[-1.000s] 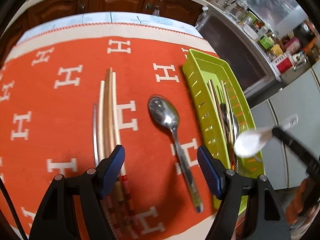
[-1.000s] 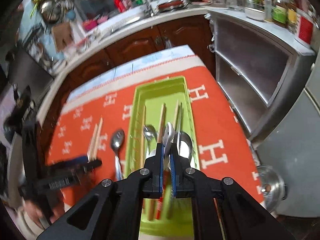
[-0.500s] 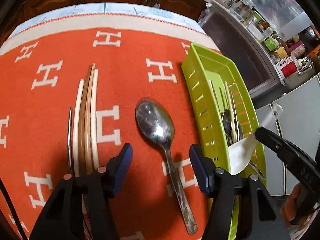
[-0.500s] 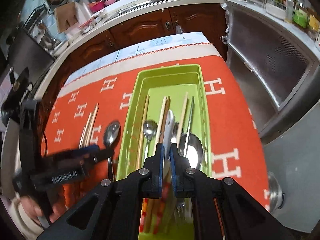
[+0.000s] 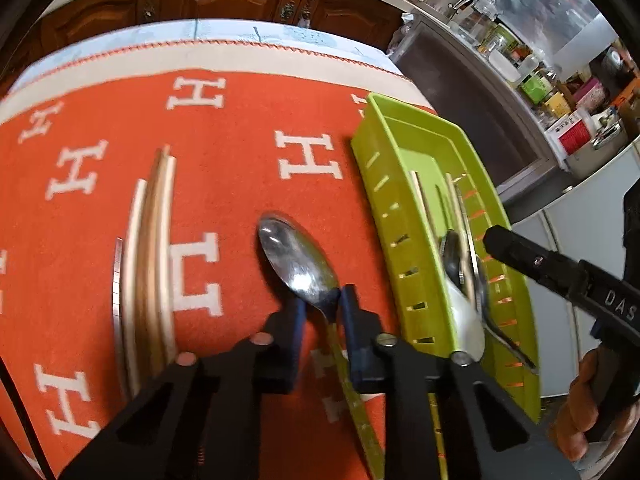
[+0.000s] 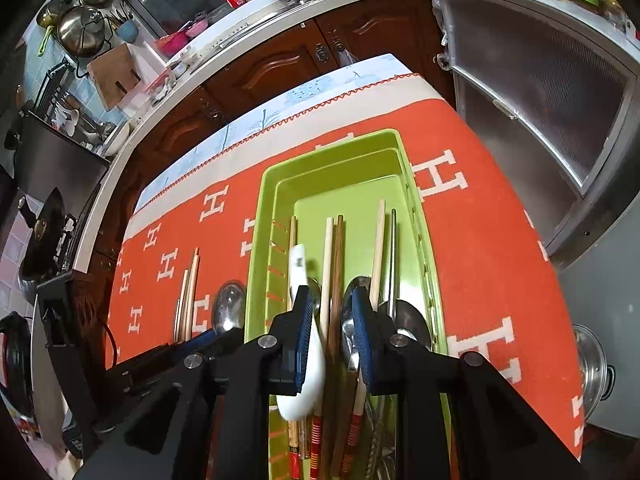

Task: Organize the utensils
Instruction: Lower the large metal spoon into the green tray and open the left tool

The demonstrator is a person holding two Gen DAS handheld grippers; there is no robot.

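Note:
A metal spoon (image 5: 298, 260) lies on the orange cloth (image 5: 224, 200). My left gripper (image 5: 324, 314) is closing, its blue pads on either side of the spoon's neck and pressing it. Left of it lie several chopsticks (image 5: 148, 260). The green tray (image 6: 256, 240) holds chopsticks and metal spoons. My right gripper (image 6: 333, 336) hangs low over the tray with its jaws opening. The white ceramic spoon (image 6: 298, 272) has slipped free beside the left pad and rests in the tray. One right finger (image 5: 520, 258) shows over the tray's right rim.
Brown cabinet doors (image 6: 280, 68) stand beyond the table's far edge. A steel cabinet (image 6: 540, 92) is on the right, with a pot lid (image 6: 592, 364) below the table edge. A person's hand (image 5: 580, 404) holds the right gripper.
My left gripper came down over the metal spoon and shut on its neck. My right gripper sank over the tray and opened, and the white spoon dropped out of its pads.

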